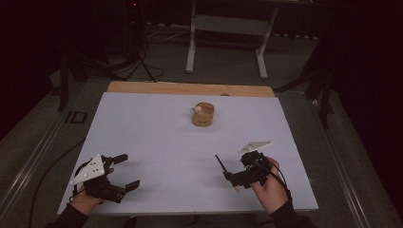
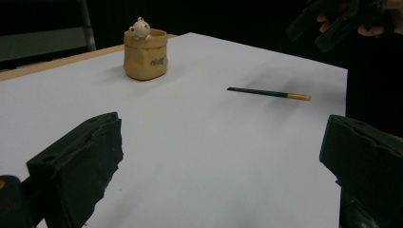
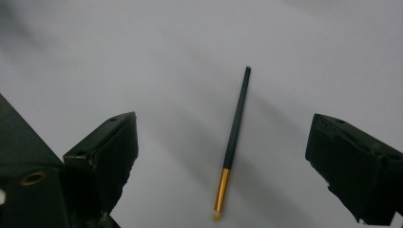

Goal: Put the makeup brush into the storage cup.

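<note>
White sheet over worktop (image 1: pixel 157 142); bare wood strip visible along far edge only.

Left claw (image 1: pixel 127 171) near front-left corner of sheet, held in a hand (image 1: pixel 85 199), jaws spread wide, nothing between them. In left gripper view, both jaws cut off at bottom edge, tips alone seen.

Right claw (image 1: pixel 231 179) front-right, held in a hand (image 1: pixel 271 187), tilted down over the sheet. Jaws apart in right gripper view, gripping nothing; in high view jaws merge into one dark mass, spacing not readable there.

Pencil (image 3: pixel 233 142): dark shaft, yellow-gold end, lying flat on sheet, free of both jaws, seen between them in right gripper view. In high view only dark end (image 1: pixel 219 162) clear of the claw body; yellow end hidden beneath it. In left gripper view lying well to the right of the pot (image 2: pixel 145 54).

Pot tan, sack-shaped, upright toward far centre of sheet (image 1: pixel 203 114), well apart from both claws. Small white figure (image 2: pixel 139 28) at rim, possibly an animal; too small to identify. Marking on pot front illegible.

Background dark: grey frame legs (image 1: pixel 192 42) on floor beyond the worktop.
</note>
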Available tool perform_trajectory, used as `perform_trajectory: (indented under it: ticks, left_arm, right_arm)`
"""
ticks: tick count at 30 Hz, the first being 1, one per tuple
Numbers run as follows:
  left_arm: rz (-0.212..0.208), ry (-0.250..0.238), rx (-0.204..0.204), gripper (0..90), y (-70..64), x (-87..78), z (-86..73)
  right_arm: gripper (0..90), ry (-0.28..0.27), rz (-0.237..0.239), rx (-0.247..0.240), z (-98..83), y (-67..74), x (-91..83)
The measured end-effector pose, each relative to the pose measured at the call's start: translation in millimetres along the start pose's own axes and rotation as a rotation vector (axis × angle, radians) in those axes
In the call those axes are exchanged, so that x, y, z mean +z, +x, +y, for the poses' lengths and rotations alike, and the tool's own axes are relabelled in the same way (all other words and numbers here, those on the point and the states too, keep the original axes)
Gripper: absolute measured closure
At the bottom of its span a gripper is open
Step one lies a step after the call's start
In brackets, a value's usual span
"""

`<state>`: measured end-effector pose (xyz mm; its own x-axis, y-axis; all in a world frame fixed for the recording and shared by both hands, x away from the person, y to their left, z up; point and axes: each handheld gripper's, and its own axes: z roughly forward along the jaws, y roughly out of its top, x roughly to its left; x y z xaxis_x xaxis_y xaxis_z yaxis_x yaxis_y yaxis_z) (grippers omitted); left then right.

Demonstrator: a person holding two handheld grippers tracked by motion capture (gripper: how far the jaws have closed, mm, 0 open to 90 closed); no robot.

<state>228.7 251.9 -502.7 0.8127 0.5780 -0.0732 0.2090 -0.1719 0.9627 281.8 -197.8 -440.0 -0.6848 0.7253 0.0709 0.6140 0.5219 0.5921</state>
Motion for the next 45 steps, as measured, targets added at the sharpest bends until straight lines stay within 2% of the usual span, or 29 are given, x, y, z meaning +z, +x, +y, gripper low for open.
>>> perform_trajectory:
  ticks: [7,11,13,14,20,30,33,36,38,45]
  left_arm:
    - [-0.006,0.011,0.004,1.2,-0.7,2.1,-0.7]
    - [-0.01,0.01,0.004,1.2,-1.0,2.2,-0.6]
    - [-0.013,0.006,0.001,1.2,-1.2,2.0,-0.5]
    - [-0.015,0.005,0.001,1.2,-1.3,2.1,-0.5]
    - [-0.017,0.012,0.003,1.2,-2.0,2.6,-0.2]
    - [-0.017,0.011,0.003,1.2,-1.9,2.5,-0.1]
    - [-0.019,0.012,0.004,1.2,-2.2,2.4,0.2]
    - [-0.024,0.018,0.007,1.2,-2.9,2.9,0.2]
    - [-0.025,0.02,0.008,1.2,-3.0,3.5,0.0]
    - [-0.02,0.017,0.005,1.2,-2.6,2.9,0.2]
  right_arm:
    - [10.3,0.061,-0.004,0.033,2.8,3.7,15.5]
    - [10.3,0.083,-0.003,0.033,3.8,5.4,20.1]
    - [10.3,0.113,-0.018,0.052,5.6,8.4,25.3]
    - [10.2,0.119,-0.011,0.055,6.0,9.3,27.1]
    - [10.9,0.2,-0.028,0.037,7.6,16.7,39.2]
    - [31.5,0.24,-0.065,0.054,8.4,15.4,42.5]
    - [41.5,0.255,-0.083,0.056,8.0,14.0,44.9]
    - [49.7,0.278,-0.093,0.05,6.4,13.3,47.9]
    - [54.2,0.3,-0.102,0.029,4.8,13.4,50.3]
    - [62.4,0.342,-0.118,0.021,1.5,10.7,56.8]
